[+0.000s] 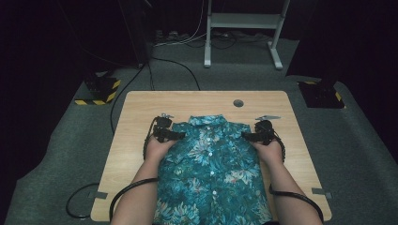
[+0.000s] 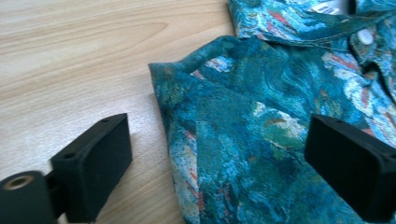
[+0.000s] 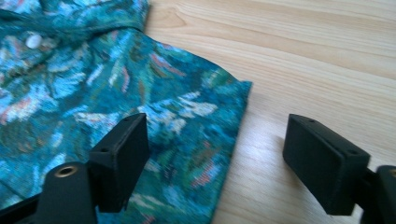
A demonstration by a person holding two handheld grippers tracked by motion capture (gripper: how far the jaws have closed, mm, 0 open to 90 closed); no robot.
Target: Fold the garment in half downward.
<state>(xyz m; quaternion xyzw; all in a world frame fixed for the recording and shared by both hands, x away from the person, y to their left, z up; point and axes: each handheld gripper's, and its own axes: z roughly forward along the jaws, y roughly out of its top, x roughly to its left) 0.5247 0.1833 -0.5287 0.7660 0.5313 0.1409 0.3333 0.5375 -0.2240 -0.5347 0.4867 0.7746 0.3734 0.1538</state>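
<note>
Pale wooden bench [image 1: 141,108] carries a limp, light patterned shirt [image 1: 211,164]. Best hold is at its shoulder corners, where each hand-held gripper, left [image 2: 217,158] and right [image 3: 217,158], straddles the hem, jaws wide, gripping nothing.

Dark studio lab, cabled floor [image 1: 178,65], hazard-taped stands [image 1: 98,91]

shirt [image 1: 211,164] hem cut off by the high view's bottom edge, forearms covering its side edges, collar label [image 2: 325,7] too blurred to read
</note>
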